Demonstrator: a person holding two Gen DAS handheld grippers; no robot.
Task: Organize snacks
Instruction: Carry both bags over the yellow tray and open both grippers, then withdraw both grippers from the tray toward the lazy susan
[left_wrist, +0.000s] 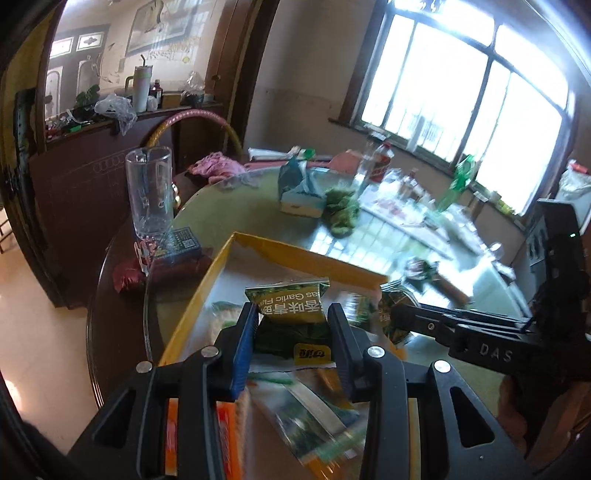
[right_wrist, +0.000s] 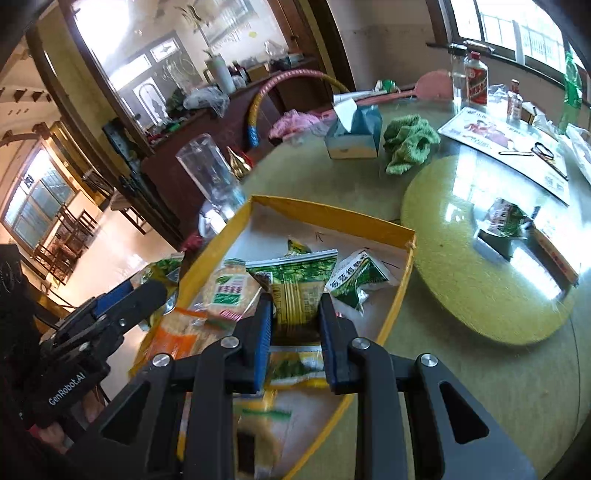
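Currently each gripper's fingers clamp one green snack packet over the yellow box (right_wrist: 391, 314) on the tabletop (right_wrist: 461, 387): left gripper (left_wrist: 291, 314) holds a garlic-pea packet (left_wrist: 290, 301), long axis crosswise, print inverted; right gripper (right_wrist: 295, 306) holds a striped packet (right_wrist: 293, 304) lengthwise, pointing away; several more packets lie inside, uncountable.

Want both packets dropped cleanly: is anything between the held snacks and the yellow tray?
Nothing visible does. Both the left gripper and right gripper hold green packets directly over the open yellow tray, which already has snacks lying inside.
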